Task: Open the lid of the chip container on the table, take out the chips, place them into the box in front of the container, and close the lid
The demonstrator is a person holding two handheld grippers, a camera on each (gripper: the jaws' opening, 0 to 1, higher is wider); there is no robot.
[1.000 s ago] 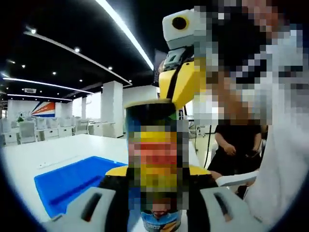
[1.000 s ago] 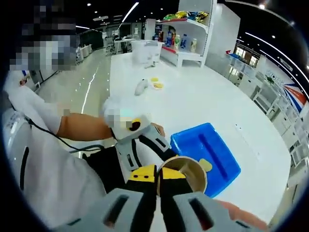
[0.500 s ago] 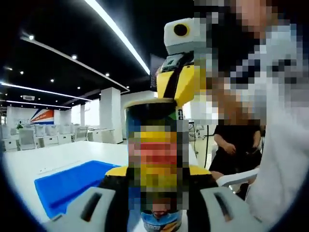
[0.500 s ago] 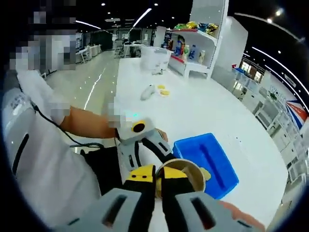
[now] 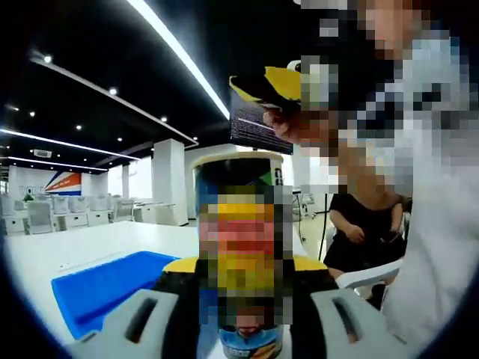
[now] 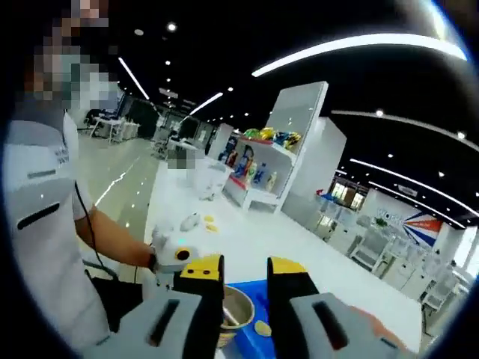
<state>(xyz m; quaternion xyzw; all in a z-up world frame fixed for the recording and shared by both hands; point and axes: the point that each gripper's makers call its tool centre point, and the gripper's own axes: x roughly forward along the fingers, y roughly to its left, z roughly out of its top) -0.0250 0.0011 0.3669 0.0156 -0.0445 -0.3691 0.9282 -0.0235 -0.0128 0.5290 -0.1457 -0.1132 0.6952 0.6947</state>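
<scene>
The left gripper (image 5: 241,299) is clamped around the chip container (image 5: 239,247), which stands upright between its yellow-tipped jaws, lid off. Down from the right gripper view, the can's open mouth (image 6: 238,307) shows a shiny inside, with the left gripper's pale body (image 6: 174,253) just to its left and a person's forearm (image 6: 112,238) reaching back from it. The right gripper (image 6: 245,273) hangs above the can with its jaws spread apart and nothing between them; in the left gripper view it appears overhead (image 5: 263,84), tilted, beside the person's hand (image 5: 299,127). The blue box (image 5: 105,284) lies on the white table (image 5: 67,243) just left of the can, and one yellow chip (image 6: 262,327) rests in it near the can's rim. Farther off on the table sit a few small pale things (image 6: 196,221), and beyond them a white shelf (image 6: 258,168) stocked with colourful packages. Another person in dark clothes (image 5: 365,224) stands in the background.
</scene>
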